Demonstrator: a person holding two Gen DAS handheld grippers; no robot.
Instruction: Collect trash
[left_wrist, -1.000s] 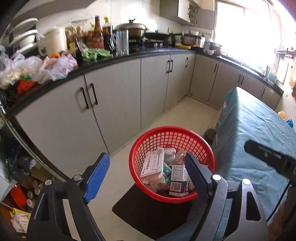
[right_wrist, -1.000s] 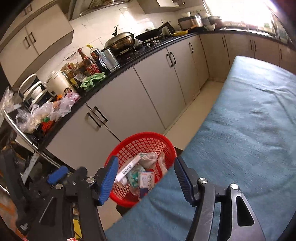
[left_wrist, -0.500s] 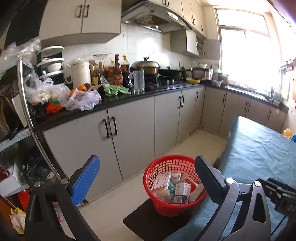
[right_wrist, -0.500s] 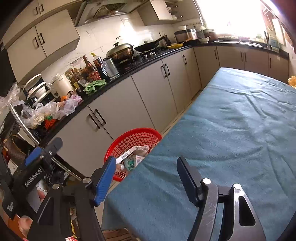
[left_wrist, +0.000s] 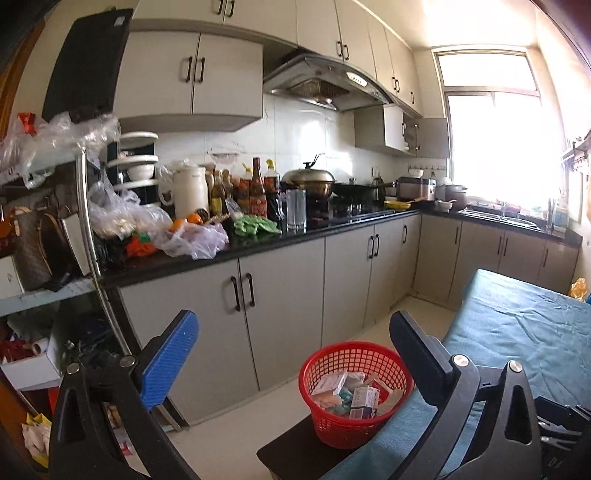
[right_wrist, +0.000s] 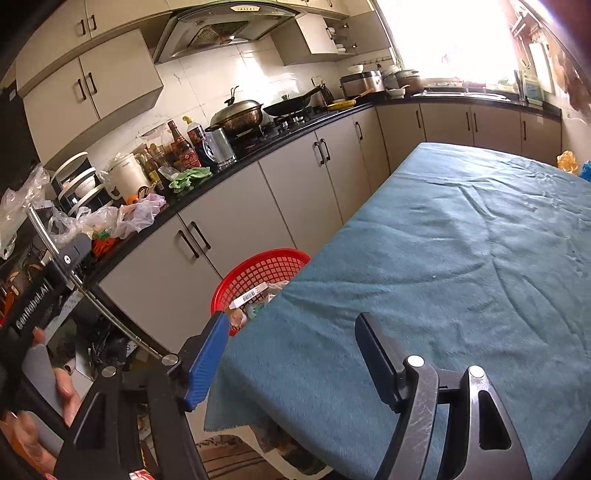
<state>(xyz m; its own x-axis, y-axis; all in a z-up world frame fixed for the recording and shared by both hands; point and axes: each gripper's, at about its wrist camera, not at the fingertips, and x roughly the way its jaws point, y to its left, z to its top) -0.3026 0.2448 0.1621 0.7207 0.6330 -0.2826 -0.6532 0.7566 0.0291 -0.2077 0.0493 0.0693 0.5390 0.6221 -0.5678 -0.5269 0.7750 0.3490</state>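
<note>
A red mesh basket (left_wrist: 332, 424) stands on a dark low stand (left_wrist: 291, 454) between the cabinets and the table. Several small cartons and wrappers (left_wrist: 364, 400) lie inside it. My left gripper (left_wrist: 291, 328) hangs well above and behind the basket, open wide, with nothing between its fingers. My right gripper (right_wrist: 291, 321) is over the near corner of the teal-covered table (right_wrist: 443, 277). Its jaws are opening and nothing is between them. In the right wrist view the basket (right_wrist: 258, 271) shows half hidden behind the table edge, with a white carton (right_wrist: 253, 295) on top.
A black counter (left_wrist: 280, 240) carries bottles, a lidded pot, a glass jug and plastic bags. Grey cabinet doors (left_wrist: 280, 302) run below it. A cluttered metal shelf rack (left_wrist: 88, 236) stands at the left. A yellow bag (right_wrist: 567, 160) sits at the table's far corner. A hand (right_wrist: 66, 391) holds the left device.
Both grippers have drawn back and up from the basket, which now looks smaller and farther. The left jaws have spread wider. The right jaws have widened a little.
</note>
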